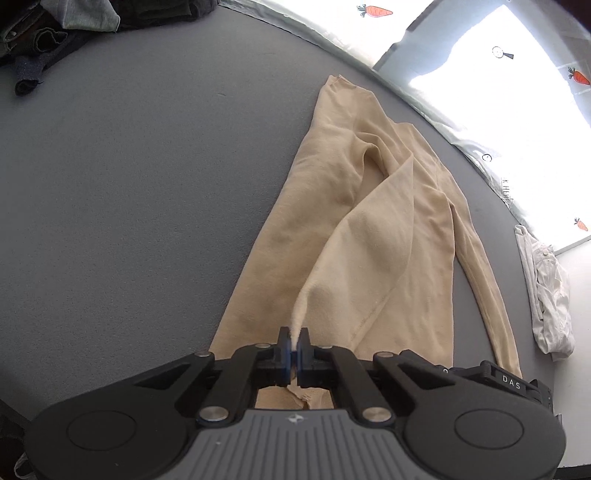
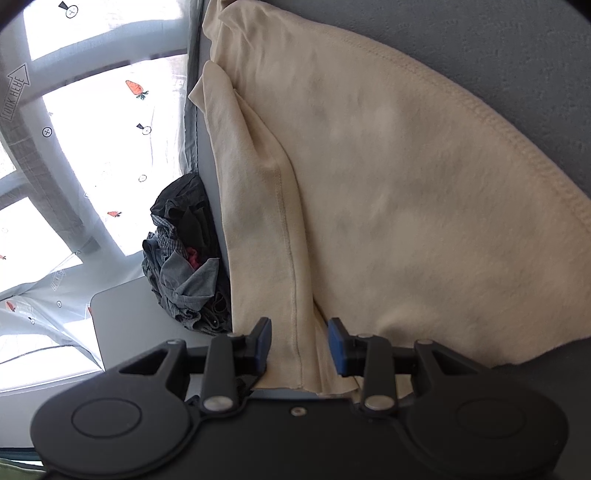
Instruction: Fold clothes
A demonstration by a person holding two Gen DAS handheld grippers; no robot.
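On the left, a dark clothes pile [image 1: 48,33] is cut off by the frame; a cream long-sleeved garment [image 1: 332,206] is spread across the grey table [image 1: 129,184]; a pinch of its hem is clamped tight in the left gripper [image 1: 294,349] and lifted; a white garment [image 1: 546,295] is seen at the table's edge; the right gripper [image 2: 299,345] is held part open astride a cream fold [image 2: 288,258], contact being unclear; carrot-print curtains [image 2: 110,129] are backlit.
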